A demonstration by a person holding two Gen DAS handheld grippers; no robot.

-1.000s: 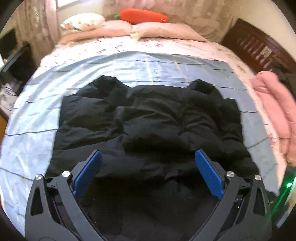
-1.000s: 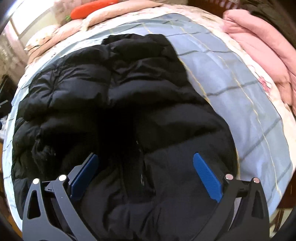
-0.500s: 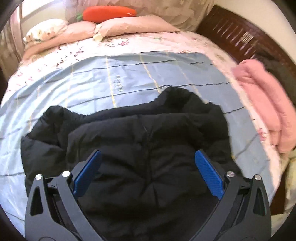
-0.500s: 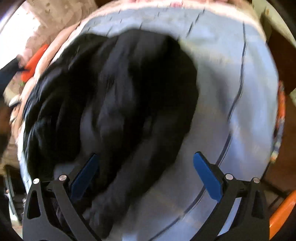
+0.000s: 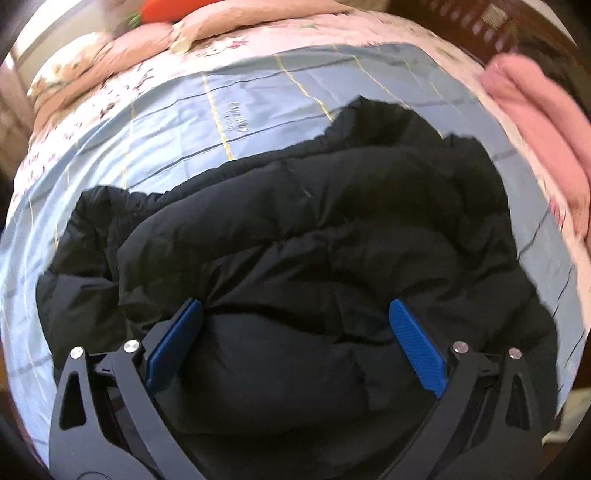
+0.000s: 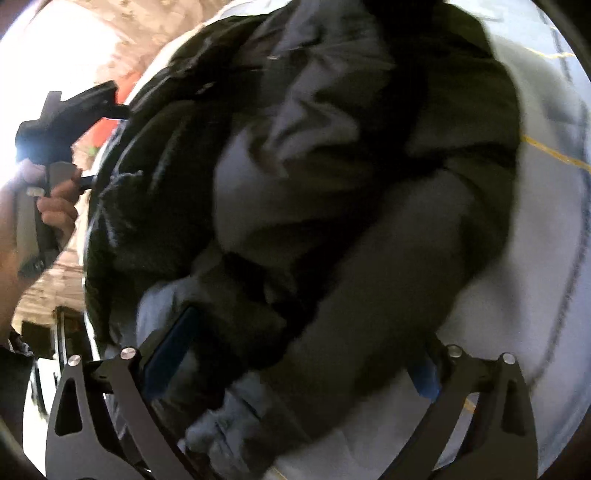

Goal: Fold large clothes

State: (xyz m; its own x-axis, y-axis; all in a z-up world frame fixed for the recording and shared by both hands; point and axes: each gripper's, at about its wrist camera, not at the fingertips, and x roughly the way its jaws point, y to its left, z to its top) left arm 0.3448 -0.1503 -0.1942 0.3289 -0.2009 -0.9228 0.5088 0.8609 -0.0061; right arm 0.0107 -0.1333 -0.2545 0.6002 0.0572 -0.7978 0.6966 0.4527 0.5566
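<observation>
We are looking down at a black quilted puffer jacket (image 5: 314,240) lying bunched in the middle of a pale blue checked bedsheet (image 5: 177,122) with thin yellow and dark lines. We are holding the left gripper (image 5: 295,325) low over the near part of the jacket, with its blue-padded fingers (image 5: 177,339) spread wide apart and nothing clamped between them; whether the pads are touching the fabric we cannot tell. There is a small printed mark on the sheet beyond the jacket, but the lettering is too blurred for us to read.

In the right wrist view we are seeing the same jacket (image 6: 295,184) from very close, heavily blurred by motion. The right gripper (image 6: 295,354) is standing wide, with a padded fold of the jacket lying between its fingers (image 6: 173,350), though it is not closed on it. At the left edge of that view our left hand (image 6: 55,206) is wrapping around the handle of the other tool.

Beyond the sheet, pink pillows (image 5: 229,18) and an orange carrot-shaped plush (image 5: 162,7) are lying at the head of the bed, and a folded pink blanket (image 5: 535,122) is sitting to the right of the jacket.
</observation>
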